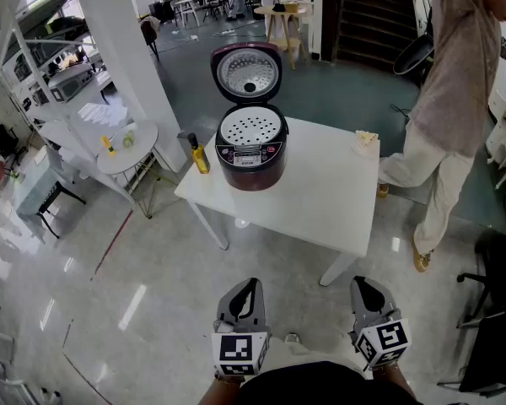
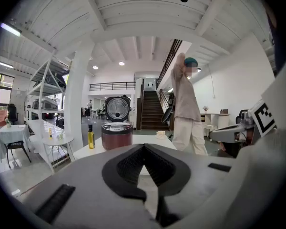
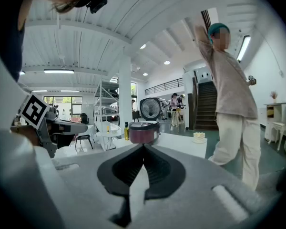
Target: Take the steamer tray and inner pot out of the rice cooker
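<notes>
- Floor point(image 1: 110, 294): pale and glossy, filling the lower half of the head view; it turns to a darker green-grey surface beyond the table.
- Table point(image 1: 320, 201): white, rectangular, at the centre of the head view, set at a slant.
- Person point(image 1: 455, 99): stands at the right edge of the head view, just beside the table's right end, in a loose beige top and pale trousers.
- Staircase point(image 1: 367, 15): dark steps at upper right, behind the person.
- Cooker point(image 1: 251, 159): dark red body on the table's left end, upper centre of the frame. Its lid point(image 1: 247, 74) is swung up and back, with the silver inner face in view.
- Side table point(image 1: 126, 154): small, round and white, left of the table, with small items on top.
- Left gripper point(image 1: 251, 287): bottom centre-left, well apart from the table. It is clenched, its dark pads meeting at the tip with nothing between them point(image 2: 144, 147).
- Right gripper point(image 1: 364, 287): bottom centre-right, level with the left gripper and likewise clenched on nothing point(image 3: 143, 147).
- Tray point(image 1: 251, 127): perforated, silver, seated in the cooker's open mouth.
- Bottle point(image 1: 199, 153): yellow liquid and a dark cap, upright on the table's left corner, just beside the cooker.
- Pale item point(image 1: 365, 139): small, on the table's far right corner; what it is cannot be told.
</notes>
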A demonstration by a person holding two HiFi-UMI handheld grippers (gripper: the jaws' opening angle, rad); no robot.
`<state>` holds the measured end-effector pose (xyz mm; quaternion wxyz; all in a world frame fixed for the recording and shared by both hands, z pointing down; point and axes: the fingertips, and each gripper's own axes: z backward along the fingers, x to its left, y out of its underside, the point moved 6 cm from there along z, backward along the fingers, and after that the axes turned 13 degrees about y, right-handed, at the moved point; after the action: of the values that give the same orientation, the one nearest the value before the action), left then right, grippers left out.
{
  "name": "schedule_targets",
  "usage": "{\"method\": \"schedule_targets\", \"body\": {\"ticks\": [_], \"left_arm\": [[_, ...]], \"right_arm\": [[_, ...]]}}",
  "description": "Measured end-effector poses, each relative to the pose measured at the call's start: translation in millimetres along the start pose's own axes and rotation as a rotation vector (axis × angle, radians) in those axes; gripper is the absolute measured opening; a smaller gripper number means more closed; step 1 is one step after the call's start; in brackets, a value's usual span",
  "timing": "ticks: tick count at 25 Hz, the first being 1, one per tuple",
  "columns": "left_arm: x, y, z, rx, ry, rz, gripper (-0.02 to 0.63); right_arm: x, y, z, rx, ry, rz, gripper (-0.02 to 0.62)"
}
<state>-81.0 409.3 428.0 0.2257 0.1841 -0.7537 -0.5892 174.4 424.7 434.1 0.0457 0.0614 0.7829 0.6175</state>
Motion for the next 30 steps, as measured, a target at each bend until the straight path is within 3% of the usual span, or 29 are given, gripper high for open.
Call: {"method": "schedule_targets", "body": {"ticks": [11,18,23,26,30], "left_arm": [[-4,2,-3,-0.002,0.007,-0.01,-0.002],[-5,6,-5,0.006,-0.01,-0.08,0.0],[1,6,-8,0.012,-0.074,-0.022,0.013],[-2,1,-12,0.013,-0.053,-0.011,0.086],[-6,3,-18,0.004,0.0,-0.016,0.308]], "right_arm": [[-2,0,0,0.004,0.015,0.037,0.003],[-2,6,-2,-0.011,-0.002,0.054,0.003],[-1,6,-4,-0.032,-0.061,0.055,0.133],[-2,5,-5,-0.024,-0.063,0.06,0.192],[-5,2,-8,-0.026,-0.067,0.052,0.268]]}}
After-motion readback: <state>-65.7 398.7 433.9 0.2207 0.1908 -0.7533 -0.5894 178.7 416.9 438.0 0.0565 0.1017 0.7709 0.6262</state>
